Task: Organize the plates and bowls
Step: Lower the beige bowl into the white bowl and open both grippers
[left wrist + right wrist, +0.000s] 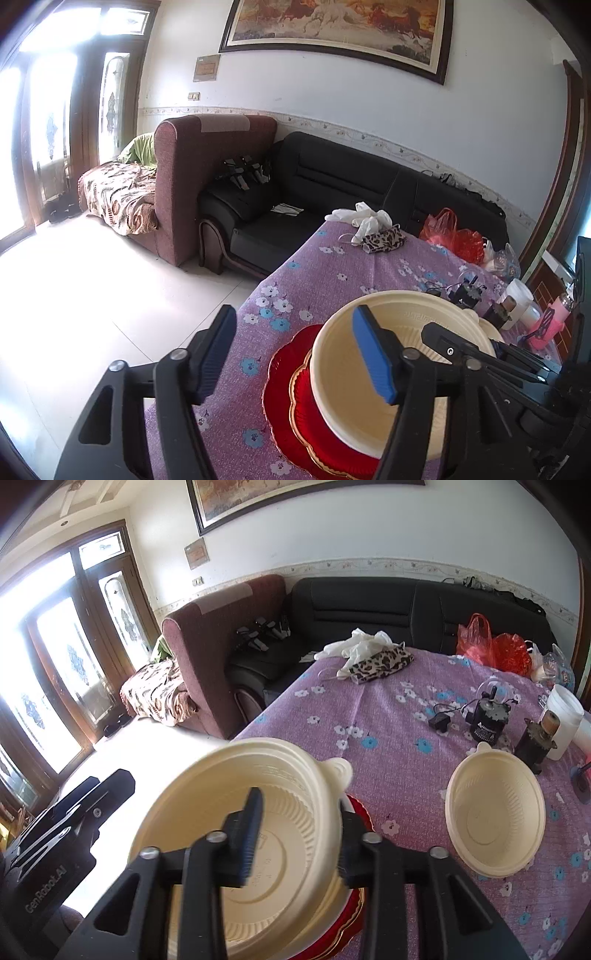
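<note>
A big cream plastic bowl [236, 834] with a ribbed inner wall and a small tab on its rim sits upright but tilted over the stacked red plates [295, 402] at the near edge of the table. The top plate has a gold scalloped rim; the one beneath is plain red and juts out to the left. A second, smaller cream bowl [495, 812] of the same ribbed make stands upright on the purple flowered cloth to the right, well apart from the stack.
</note>
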Demonstrator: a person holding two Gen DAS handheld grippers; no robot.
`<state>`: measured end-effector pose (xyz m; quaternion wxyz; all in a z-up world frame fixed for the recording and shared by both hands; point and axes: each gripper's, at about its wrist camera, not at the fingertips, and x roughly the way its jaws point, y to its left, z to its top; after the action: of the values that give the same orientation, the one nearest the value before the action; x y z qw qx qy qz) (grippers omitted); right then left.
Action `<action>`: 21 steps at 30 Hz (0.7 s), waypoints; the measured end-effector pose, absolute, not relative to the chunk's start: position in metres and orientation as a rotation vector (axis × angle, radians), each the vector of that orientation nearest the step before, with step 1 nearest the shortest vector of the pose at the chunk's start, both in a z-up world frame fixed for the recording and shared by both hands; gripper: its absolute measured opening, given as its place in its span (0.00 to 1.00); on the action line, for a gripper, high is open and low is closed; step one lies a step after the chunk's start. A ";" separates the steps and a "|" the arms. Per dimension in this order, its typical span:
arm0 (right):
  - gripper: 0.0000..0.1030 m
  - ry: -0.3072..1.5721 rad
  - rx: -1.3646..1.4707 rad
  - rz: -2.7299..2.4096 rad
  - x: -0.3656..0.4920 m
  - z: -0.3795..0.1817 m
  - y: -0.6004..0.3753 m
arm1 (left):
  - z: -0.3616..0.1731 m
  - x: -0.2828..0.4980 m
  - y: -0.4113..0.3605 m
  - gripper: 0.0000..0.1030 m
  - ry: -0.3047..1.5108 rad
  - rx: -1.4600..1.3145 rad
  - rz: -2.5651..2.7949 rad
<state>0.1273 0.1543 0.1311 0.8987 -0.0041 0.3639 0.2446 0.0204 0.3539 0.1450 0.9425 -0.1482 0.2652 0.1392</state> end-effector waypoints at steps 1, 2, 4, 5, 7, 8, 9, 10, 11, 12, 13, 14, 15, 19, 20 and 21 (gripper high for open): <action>0.48 0.742 -0.008 0.503 0.125 0.134 0.154 | 0.147 0.016 0.354 0.69 0.530 -0.306 0.285; 0.49 0.725 -0.006 0.498 0.123 0.138 0.152 | 0.148 0.013 0.354 0.70 0.523 -0.308 0.287; 0.55 0.697 -0.002 0.489 0.119 0.147 0.148 | 0.151 0.009 0.354 0.73 0.513 -0.316 0.290; 0.57 0.686 0.001 0.487 0.117 0.151 0.146 | 0.151 0.007 0.354 0.75 0.511 -0.321 0.290; 0.62 0.660 0.003 0.477 0.113 0.158 0.141 | 0.151 0.003 0.353 0.76 0.509 -0.336 0.288; 0.62 0.647 0.000 0.470 0.111 0.162 0.139 | 0.151 0.001 0.353 0.76 0.510 -0.342 0.287; 0.62 0.636 -0.006 0.464 0.108 0.165 0.137 | 0.151 -0.001 0.352 0.76 0.512 -0.347 0.286; 0.63 0.626 -0.012 0.457 0.106 0.167 0.135 | 0.151 -0.003 0.351 0.76 0.513 -0.352 0.285; 0.64 0.616 -0.020 0.450 0.103 0.170 0.132 | 0.151 -0.004 0.350 0.76 0.513 -0.354 0.284; 0.66 0.610 -0.025 0.445 0.101 0.171 0.130 | 0.151 -0.006 0.348 0.76 0.513 -0.355 0.284; 0.67 0.603 -0.030 0.439 0.098 0.173 0.127 | 0.152 -0.008 0.346 0.76 0.512 -0.354 0.282; 0.67 0.595 -0.036 0.430 0.095 0.173 0.125 | 0.152 -0.010 0.344 0.76 0.513 -0.352 0.280; 0.67 0.589 -0.044 0.421 0.091 0.174 0.121 | 0.152 -0.013 0.341 0.77 0.514 -0.349 0.277; 0.67 0.568 -0.062 0.383 0.078 0.174 0.105 | 0.158 -0.018 0.325 0.77 0.515 -0.327 0.257; 0.68 0.562 -0.064 0.371 0.074 0.175 0.099 | 0.159 -0.019 0.320 0.77 0.514 -0.321 0.252; 0.69 0.558 -0.062 0.363 0.071 0.175 0.093 | 0.161 -0.021 0.315 0.78 0.513 -0.314 0.246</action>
<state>0.0708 0.0930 0.1751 0.9446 -0.0307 0.2740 0.1782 -0.0208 0.3146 0.1611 0.9477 -0.1543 0.2521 0.1206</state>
